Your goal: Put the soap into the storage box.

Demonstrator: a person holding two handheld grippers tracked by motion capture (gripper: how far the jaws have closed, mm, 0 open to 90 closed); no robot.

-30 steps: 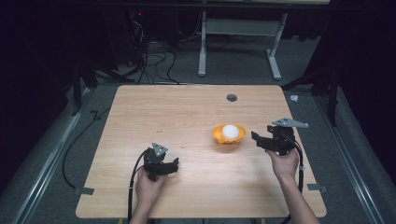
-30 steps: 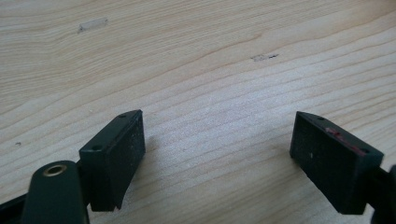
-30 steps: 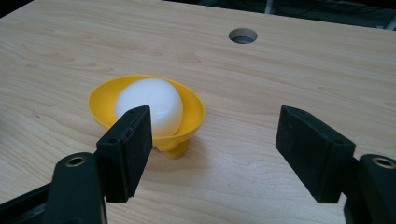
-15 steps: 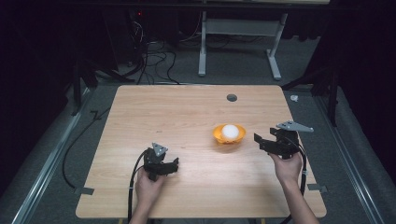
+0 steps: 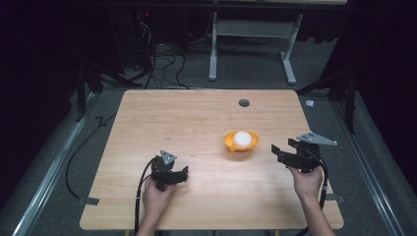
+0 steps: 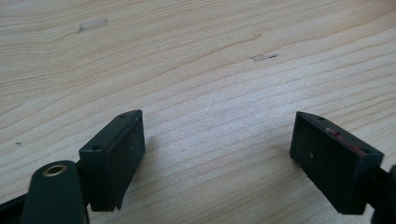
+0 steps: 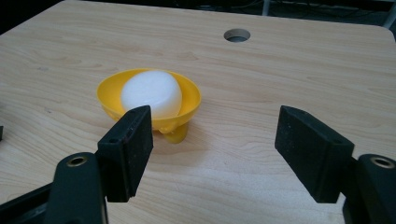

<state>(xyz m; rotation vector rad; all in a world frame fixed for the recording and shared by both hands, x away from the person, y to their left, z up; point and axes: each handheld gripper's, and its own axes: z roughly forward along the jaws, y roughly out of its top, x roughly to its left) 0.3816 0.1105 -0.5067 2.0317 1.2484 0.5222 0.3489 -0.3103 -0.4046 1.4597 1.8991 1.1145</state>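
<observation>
A yellow bowl (image 5: pixel 241 142) sits on the wooden tabletop (image 5: pixel 196 118), right of its middle and nearer the right edge than the left. A white ball (image 5: pixel 242 138) rests inside the bowl. In the right gripper view the bowl (image 7: pixel 148 100) stands on a short yellow foot, and the ball (image 7: pixel 152 93) fills most of its hollow.

The right gripper (image 5: pixel 280 151) hovers near the right edge, just beside the bowl and apart from it. Its 2 fingers (image 7: pixel 128 149) are spread with nothing between them; the bowl lies ahead of the left one.

The left gripper (image 5: pixel 181 174) sits low near the front edge, left of the middle, well apart from the bowl. Its 2 fingers (image 6: pixel 114 156) are spread wide over bare wood.

A round hole (image 5: pixel 244 103) lies near the far edge.
</observation>
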